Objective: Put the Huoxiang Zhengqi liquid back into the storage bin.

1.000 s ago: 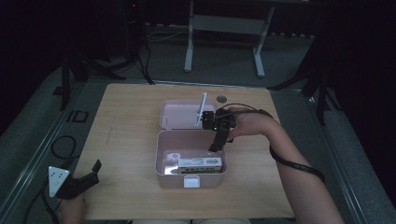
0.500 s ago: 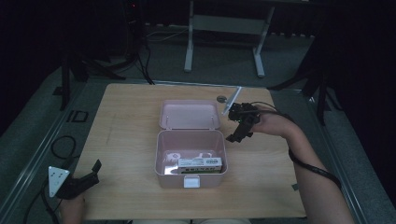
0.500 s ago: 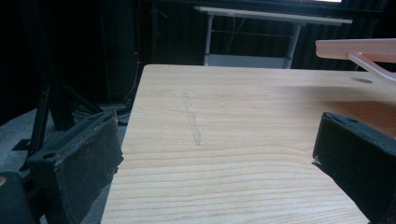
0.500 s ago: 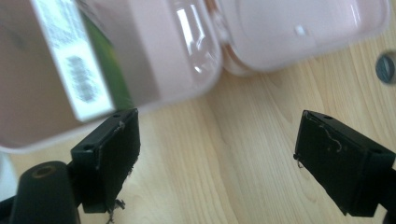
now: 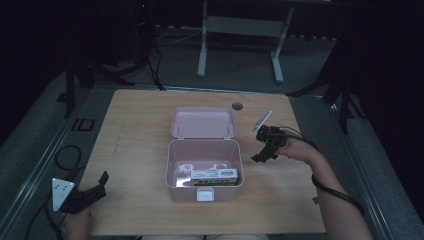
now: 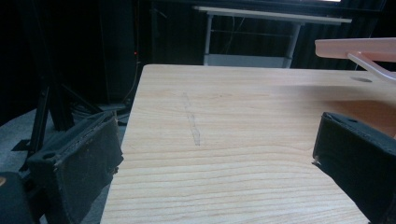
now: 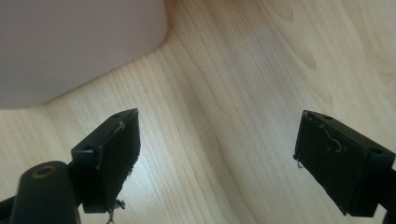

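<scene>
Dark studio floor surrounds a pale wooden table (image 5: 140, 130), where the left gripper (image 5: 85, 192) rests released at the near left corner. At centre sits a pink box (image 5: 204, 167), lid back, a labelled packet (image 5: 214, 176) inside. Right of it, the right gripper (image 5: 265, 150) hangs released and empty; placing looks done, closing the lid likely next.

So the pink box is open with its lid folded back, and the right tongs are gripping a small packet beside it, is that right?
Not quite. The pink box is open with its lid folded back, but the right tongs beside it grip nothing: the right gripper view shows their jaws wide apart over bare table.
</scene>
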`<state>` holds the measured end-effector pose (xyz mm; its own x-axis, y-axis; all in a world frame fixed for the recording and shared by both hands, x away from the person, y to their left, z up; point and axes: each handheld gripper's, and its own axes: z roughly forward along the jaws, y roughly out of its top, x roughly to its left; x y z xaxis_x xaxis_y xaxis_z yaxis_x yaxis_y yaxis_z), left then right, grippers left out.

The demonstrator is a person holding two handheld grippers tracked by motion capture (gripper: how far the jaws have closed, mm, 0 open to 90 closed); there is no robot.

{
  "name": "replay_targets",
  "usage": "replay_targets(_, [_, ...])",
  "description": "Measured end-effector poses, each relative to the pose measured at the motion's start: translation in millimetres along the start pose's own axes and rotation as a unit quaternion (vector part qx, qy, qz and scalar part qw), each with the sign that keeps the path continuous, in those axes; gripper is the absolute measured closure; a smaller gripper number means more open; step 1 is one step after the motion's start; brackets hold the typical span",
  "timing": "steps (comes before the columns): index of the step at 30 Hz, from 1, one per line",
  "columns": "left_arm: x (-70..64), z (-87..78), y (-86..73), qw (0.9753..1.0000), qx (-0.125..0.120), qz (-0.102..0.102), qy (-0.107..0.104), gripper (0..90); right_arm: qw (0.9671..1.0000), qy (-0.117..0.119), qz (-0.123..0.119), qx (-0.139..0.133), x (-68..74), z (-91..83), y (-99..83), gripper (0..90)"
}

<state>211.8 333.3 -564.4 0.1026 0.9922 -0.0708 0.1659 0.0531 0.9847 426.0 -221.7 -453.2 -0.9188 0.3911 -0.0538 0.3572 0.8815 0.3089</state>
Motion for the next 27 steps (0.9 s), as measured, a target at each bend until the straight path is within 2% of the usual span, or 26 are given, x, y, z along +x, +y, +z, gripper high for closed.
replay_targets(5, [-0.1, 0.0, 0.0, 1.0000, 0.000, 0.000, 0.000, 1.0, 0.9997, 0.005, 0.022, -0.006, -3.3, 16.5, -20.3, 13.9])
replay_targets(12, [-0.1, 0.1, 0.0, 1.0000, 0.000, 0.000, 0.001, 1.0, 0.9989, 0.002, 0.046, -0.012, -8.1, 25.1, -41.0, 13.9])
replay_targets(14, [-0.2, 0.1, 0.0, 1.0000, 0.000, 0.000, 0.001, 1.0, 0.9980, -0.007, 0.059, -0.023, -10.0, 25.9, -47.1, 13.9])
replay_targets(15, [0.1, 0.1, 0.0, 1.0000, 0.000, -0.001, 0.001, 1.0, 0.9968, -0.011, 0.069, -0.039, -11.8, 27.0, -54.0, 13.8])
replay_targets(18, [0.0, 0.2, 0.0, 1.0000, 0.000, -0.001, 0.001, 1.0, 0.9953, -0.022, 0.080, -0.051, -13.2, 28.9, -61.0, 13.7])
replay_targets(20, [0.0, 0.2, 0.1, 1.0000, 0.001, 0.000, 0.001, 1.0, 0.9931, -0.032, 0.091, -0.067, -14.6, 31.0, -68.2, 13.7])
replay_targets(23, [0.2, 0.1, 0.0, 1.0000, -0.001, -0.002, 0.000, 1.0, 0.9876, -0.046, 0.111, -0.101, -16.3, 33.9, -79.8, 13.7])
replay_targets(25, [0.2, 0.1, 0.0, 1.0000, 0.000, -0.002, 0.000, 1.0, 0.9820, -0.057, 0.129, -0.125, -17.1, 35.8, -87.8, 13.7])
replay_targets(26, [0.1, 0.1, 0.0, 1.0000, 0.000, -0.001, 0.000, 1.0, 0.9741, -0.068, 0.151, -0.154, -17.9, 37.3, -96.1, 13.6])
replay_targets(27, [0.0, 0.1, 0.0, 1.0000, 0.000, -0.001, 0.001, 1.0, 0.9741, -0.068, 0.151, -0.154, -17.9, 37.3, -96.1, 13.6])
